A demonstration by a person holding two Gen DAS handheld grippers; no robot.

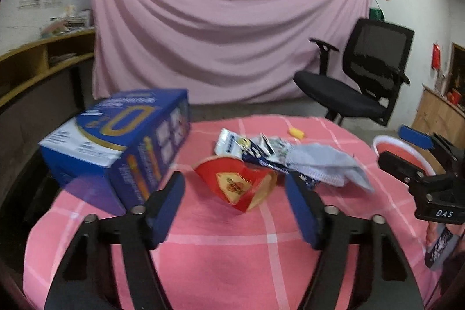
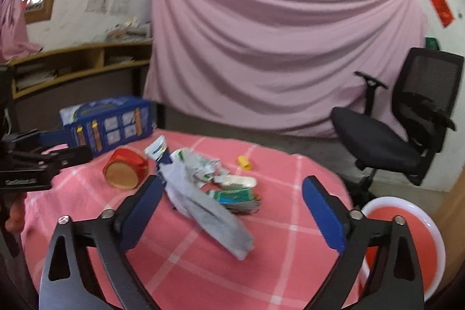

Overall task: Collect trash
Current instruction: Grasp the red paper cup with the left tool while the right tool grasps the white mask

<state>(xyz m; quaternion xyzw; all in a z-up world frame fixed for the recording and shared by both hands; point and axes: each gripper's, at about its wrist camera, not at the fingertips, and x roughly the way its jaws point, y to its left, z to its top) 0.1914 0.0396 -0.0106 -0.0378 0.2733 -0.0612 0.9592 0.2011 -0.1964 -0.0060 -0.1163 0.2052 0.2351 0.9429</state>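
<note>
Trash lies on a round table with a pink checked cloth (image 1: 221,260) (image 2: 180,260). A red and gold paper cup (image 1: 237,183) (image 2: 125,169) lies on its side. Beside it are crumpled wrappers (image 1: 250,148) (image 2: 200,164), a grey wrapper (image 1: 328,164) (image 2: 209,214), a green packet (image 2: 235,195) and a small yellow piece (image 1: 296,132) (image 2: 244,161). My left gripper (image 1: 235,211) is open, just short of the cup. My right gripper (image 2: 232,214) is open, with the grey wrapper between its fingers. Each gripper shows in the other's view (image 1: 418,161) (image 2: 58,147).
A big blue carton (image 1: 122,141) (image 2: 107,124) stands at the table's left. A red bin with a white rim (image 2: 407,240) (image 1: 404,156) stands at the right, below table level. A black office chair (image 1: 360,77) (image 2: 407,118) and a pink curtain (image 1: 221,25) stand behind.
</note>
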